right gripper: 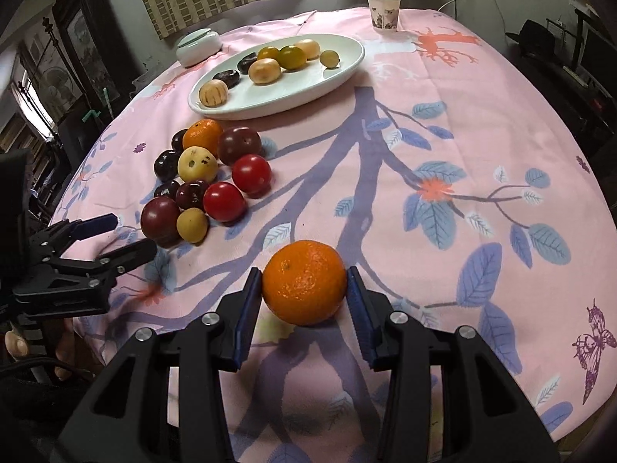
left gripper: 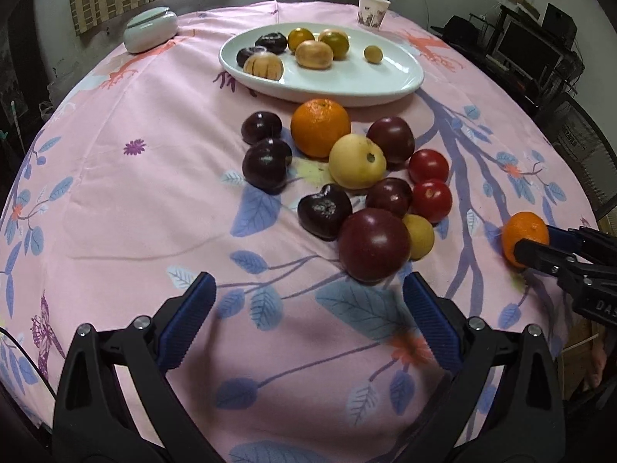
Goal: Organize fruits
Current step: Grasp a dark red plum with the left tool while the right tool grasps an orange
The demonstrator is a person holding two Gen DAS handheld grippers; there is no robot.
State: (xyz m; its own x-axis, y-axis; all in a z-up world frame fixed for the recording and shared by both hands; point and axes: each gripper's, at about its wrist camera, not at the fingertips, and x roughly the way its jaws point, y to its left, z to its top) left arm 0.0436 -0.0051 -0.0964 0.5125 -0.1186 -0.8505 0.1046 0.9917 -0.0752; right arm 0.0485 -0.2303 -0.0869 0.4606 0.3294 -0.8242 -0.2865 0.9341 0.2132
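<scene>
A round, dimpled orange is clamped between the ribbed blue pads of the right gripper, its stem dimple turned up and slightly left; being near-spherical, no long axis is shown. The jaws are closed on its sides, above the pink printed cloth of the table. The left gripper is held with jaws wide apart and nothing between them. Just beyond its jaws lies a cluster of smooth, glossy fruit led by a dark plum. Farther ahead, a white oval plate carries small fruit.
</scene>
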